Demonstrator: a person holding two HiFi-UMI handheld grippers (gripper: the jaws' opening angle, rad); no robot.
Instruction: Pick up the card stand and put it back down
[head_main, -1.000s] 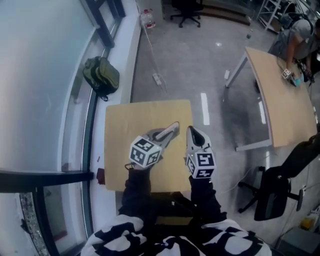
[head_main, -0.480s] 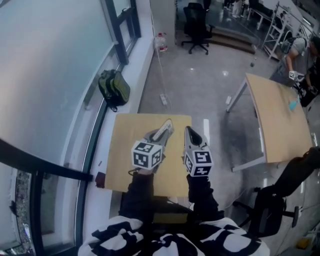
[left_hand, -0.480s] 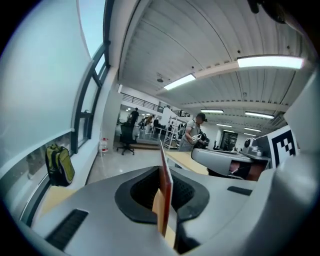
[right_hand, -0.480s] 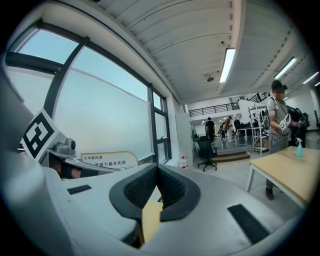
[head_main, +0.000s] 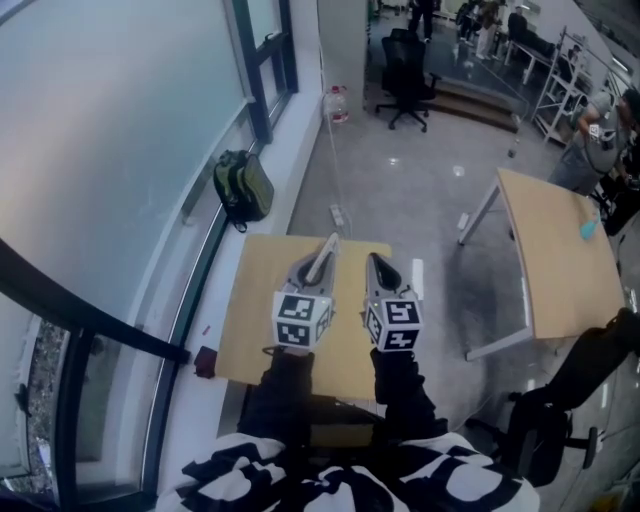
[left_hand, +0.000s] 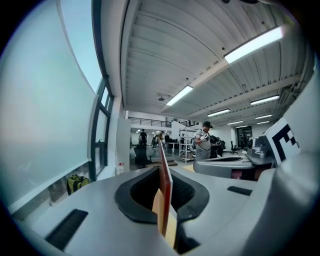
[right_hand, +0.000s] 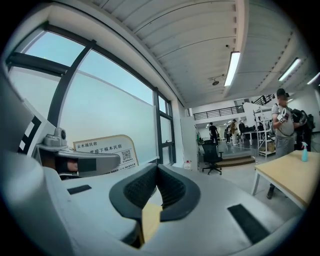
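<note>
The card stand (left_hand: 164, 186) is a thin white card with printed text and a rounded top. In the left gripper view I see it edge-on between the jaws. My left gripper (head_main: 322, 262) is shut on it and holds it above the small wooden table (head_main: 249, 305). In the right gripper view the card stand's (right_hand: 103, 149) printed face shows at the left, clamped in the left gripper (right_hand: 75, 163). My right gripper (head_main: 376, 266) hovers beside the left one, shut with nothing between its pads (right_hand: 167, 186). Both point nearly level, away from me.
A green backpack (head_main: 243, 187) lies on the floor by the window wall at the left. A second wooden table (head_main: 556, 255) stands at the right, with a blue bottle (head_main: 588, 228) on it and a person (head_main: 596, 135) beside it. An office chair (head_main: 406, 76) stands farther back.
Both grippers have risen above the small table. The left one has swung from pointing right to pointing almost straight away from me, carrying the card stand up with it.
</note>
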